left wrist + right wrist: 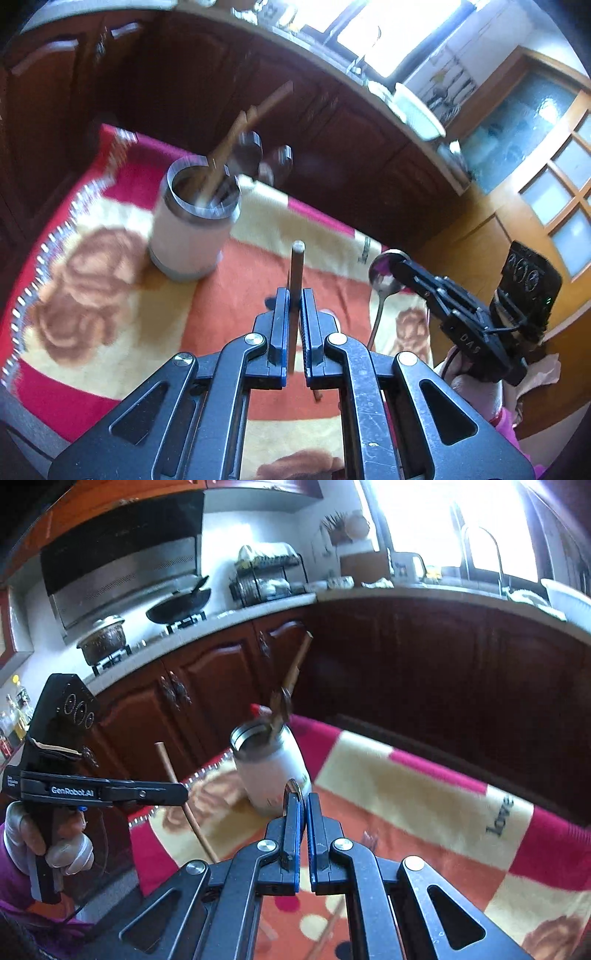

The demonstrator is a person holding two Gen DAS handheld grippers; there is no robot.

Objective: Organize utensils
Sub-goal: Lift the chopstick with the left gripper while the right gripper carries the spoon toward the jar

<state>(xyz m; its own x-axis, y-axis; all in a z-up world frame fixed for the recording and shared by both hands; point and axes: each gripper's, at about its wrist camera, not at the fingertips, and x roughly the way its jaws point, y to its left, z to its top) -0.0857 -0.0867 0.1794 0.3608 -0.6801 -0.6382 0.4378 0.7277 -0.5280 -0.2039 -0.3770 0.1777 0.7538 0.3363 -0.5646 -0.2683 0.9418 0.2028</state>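
My left gripper (294, 295) is shut on a thin brown chopstick (297, 258) that stands upright between its blue pads, above the cloth. From the right wrist view the same gripper (184, 794) holds the chopstick (168, 764) at a slant. My right gripper (303, 801) is shut on a metal spoon (294, 788), seen edge-on. In the left wrist view the right gripper (397, 264) grips the spoon (382, 277) by its bowl, handle hanging down. A white holder cup (192, 229) with a steel rim stands ahead, with wooden chopsticks (258, 110) and spoons (251, 147) in it.
A red, orange and cream patterned cloth (92, 295) covers the table. Another stick (328, 926) lies on it under my right gripper. Dark wooden cabinets (221, 672) and a countertop with a wok (177, 607) stand behind. A gloved hand (70, 853) holds the left gripper.
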